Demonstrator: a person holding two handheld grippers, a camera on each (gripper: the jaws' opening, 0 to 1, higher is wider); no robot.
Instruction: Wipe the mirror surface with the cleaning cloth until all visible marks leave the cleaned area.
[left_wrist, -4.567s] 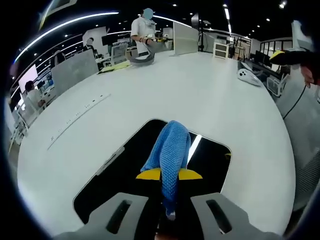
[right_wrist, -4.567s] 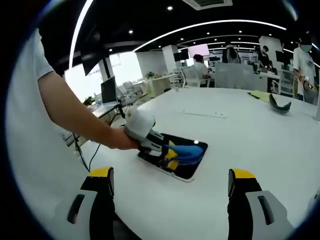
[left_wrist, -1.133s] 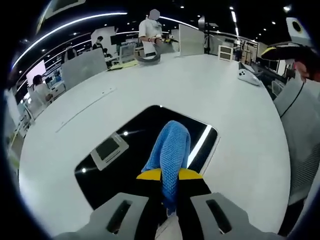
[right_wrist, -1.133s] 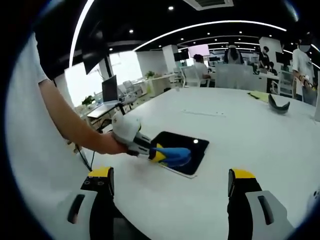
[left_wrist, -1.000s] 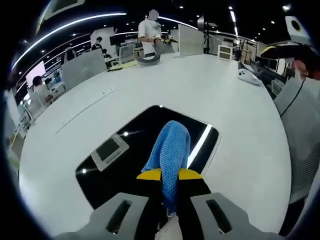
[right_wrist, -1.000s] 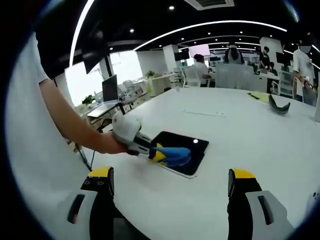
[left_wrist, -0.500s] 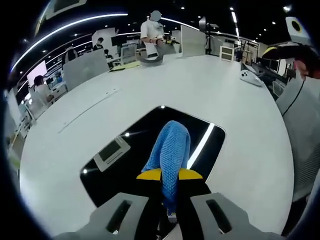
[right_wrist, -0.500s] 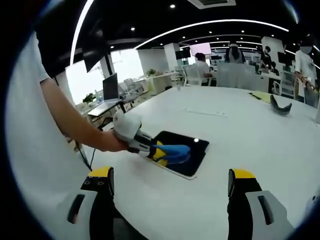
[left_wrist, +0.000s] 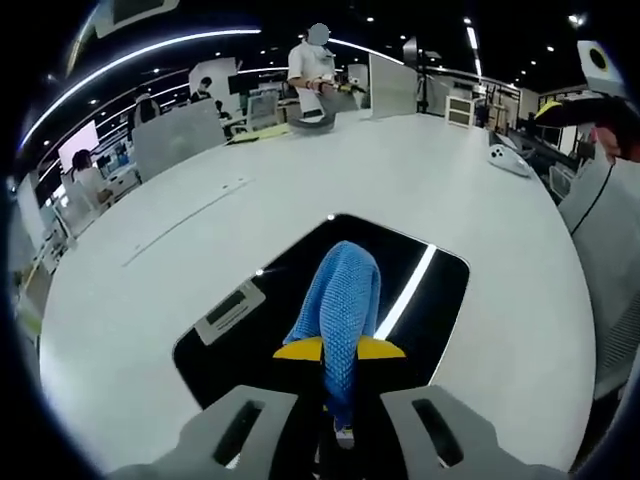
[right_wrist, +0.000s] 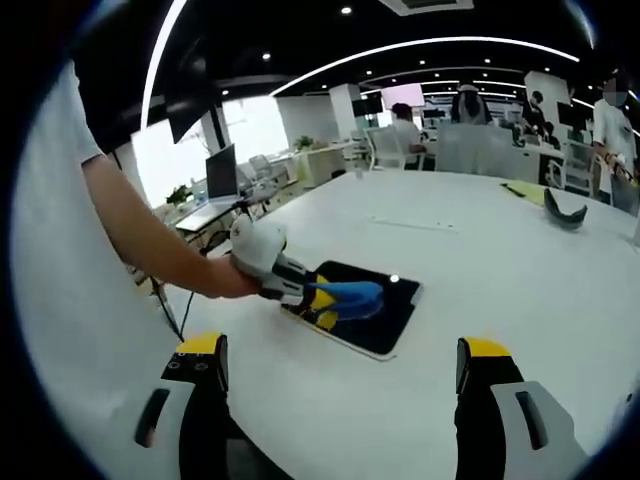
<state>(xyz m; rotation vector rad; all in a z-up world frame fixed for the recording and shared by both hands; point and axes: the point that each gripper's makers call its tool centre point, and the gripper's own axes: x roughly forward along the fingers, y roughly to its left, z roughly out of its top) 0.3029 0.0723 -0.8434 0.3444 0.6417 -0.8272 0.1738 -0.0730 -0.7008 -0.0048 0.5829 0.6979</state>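
The big round glossy white table (left_wrist: 480, 200) has a dark rectangular mirror (left_wrist: 430, 300) with rounded corners lying flat on it, shiny enough to bounce back the ceiling light strips. The left gripper (right_wrist: 318, 294), yellow-tipped, is clamped tight on a blue knitted cleaning cloth (left_wrist: 340, 305) that droops onto the glass around the middle. The right gripper (right_wrist: 340, 375) hangs wide open over bare table holding nothing.

The cloth (left_wrist: 338, 310) covers the middle of the mirror (left_wrist: 250, 330), so any marks under it are hidden. Its tail end disappears between the left claw (left_wrist: 339, 352) tips. Far-off desks are too small to make out, honestly.
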